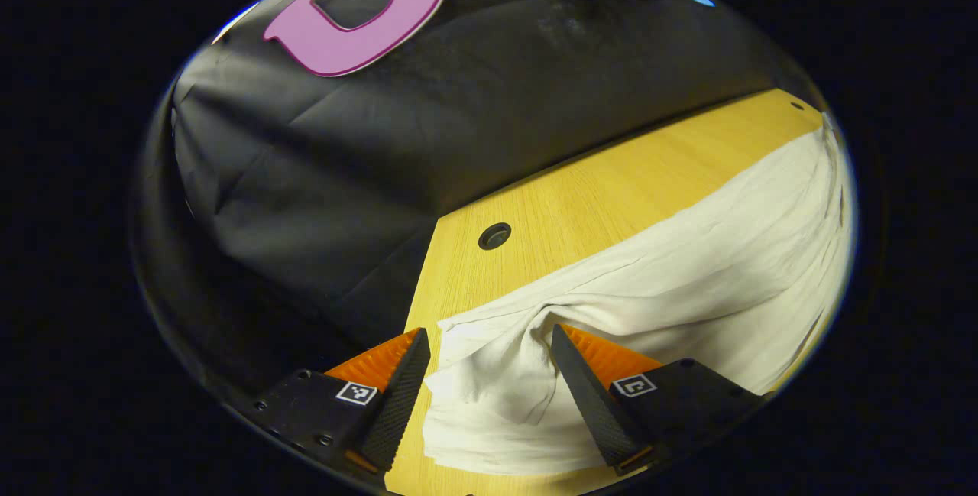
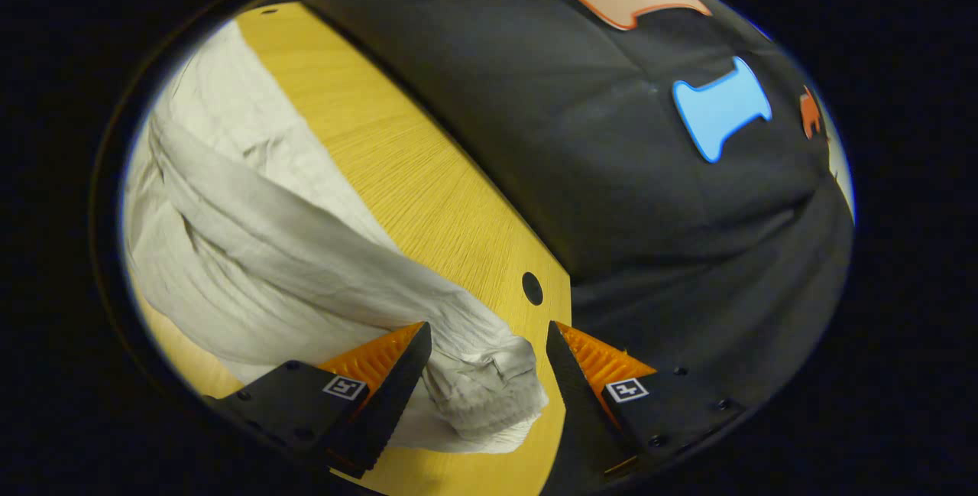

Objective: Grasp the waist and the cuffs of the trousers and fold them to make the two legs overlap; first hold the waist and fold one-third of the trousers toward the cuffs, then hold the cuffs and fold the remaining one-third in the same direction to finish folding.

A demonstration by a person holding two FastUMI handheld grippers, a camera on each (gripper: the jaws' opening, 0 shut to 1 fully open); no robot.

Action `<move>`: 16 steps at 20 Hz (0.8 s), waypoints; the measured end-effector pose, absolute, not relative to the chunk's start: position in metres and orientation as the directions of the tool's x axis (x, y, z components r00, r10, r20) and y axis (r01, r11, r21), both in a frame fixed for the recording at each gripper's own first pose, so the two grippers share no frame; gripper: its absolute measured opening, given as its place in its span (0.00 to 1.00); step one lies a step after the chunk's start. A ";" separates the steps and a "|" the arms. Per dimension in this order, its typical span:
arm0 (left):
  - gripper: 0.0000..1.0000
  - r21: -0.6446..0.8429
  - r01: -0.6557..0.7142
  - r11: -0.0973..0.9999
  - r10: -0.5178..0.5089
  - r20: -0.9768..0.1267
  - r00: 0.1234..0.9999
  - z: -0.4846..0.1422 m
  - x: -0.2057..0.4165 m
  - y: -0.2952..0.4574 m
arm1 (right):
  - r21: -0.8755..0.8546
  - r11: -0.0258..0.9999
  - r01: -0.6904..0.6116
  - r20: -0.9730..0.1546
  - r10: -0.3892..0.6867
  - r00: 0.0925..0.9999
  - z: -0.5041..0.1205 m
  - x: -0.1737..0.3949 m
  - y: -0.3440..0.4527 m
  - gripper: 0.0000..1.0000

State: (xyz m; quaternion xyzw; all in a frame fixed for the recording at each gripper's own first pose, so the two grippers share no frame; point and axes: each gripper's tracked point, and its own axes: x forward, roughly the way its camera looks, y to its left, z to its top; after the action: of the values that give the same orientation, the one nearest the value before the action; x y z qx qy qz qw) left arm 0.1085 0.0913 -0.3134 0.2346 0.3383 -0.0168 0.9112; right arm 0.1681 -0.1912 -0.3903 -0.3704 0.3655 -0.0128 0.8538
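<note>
Both the left gripper [image 1: 489, 351] and right gripper [image 2: 489, 347] stood wide over the trousers' [image 1: 688, 267] ends near the table [image 1: 581, 198] corners; each should bite all layers squarely.

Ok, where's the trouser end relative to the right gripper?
In the right gripper view, the bunched trouser end lies on the wooden table between the open right gripper fingers, near the table's hole.
</note>
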 end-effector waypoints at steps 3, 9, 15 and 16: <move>0.90 0.356 0.159 0.921 0.094 -0.600 0.795 -0.309 0.114 0.084 | -0.571 0.814 -0.105 -0.590 -0.317 0.743 -0.367 0.163 -0.205 0.98; 0.95 0.221 0.139 0.965 0.002 -0.541 0.841 -0.286 0.120 0.069 | -0.333 0.931 0.152 -0.613 -0.336 0.715 -0.350 0.127 -0.238 0.98; 0.95 0.132 0.165 0.977 -0.076 -0.508 0.858 -0.258 0.107 0.028 | -0.041 0.945 0.325 -0.730 -0.250 0.636 -0.382 0.090 -0.255 1.00; 0.95 0.123 0.169 0.978 -0.083 -0.512 0.855 -0.252 0.100 0.020 | 0.007 0.935 0.354 -0.747 -0.231 0.623 -0.389 0.088 -0.255 1.00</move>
State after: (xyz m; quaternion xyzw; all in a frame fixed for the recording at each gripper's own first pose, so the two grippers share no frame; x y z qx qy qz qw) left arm 0.1002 0.0203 -0.2524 0.0820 0.2610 -0.0655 0.9596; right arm 0.0877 -0.2548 -0.3889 0.0768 0.4021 -0.1629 0.8977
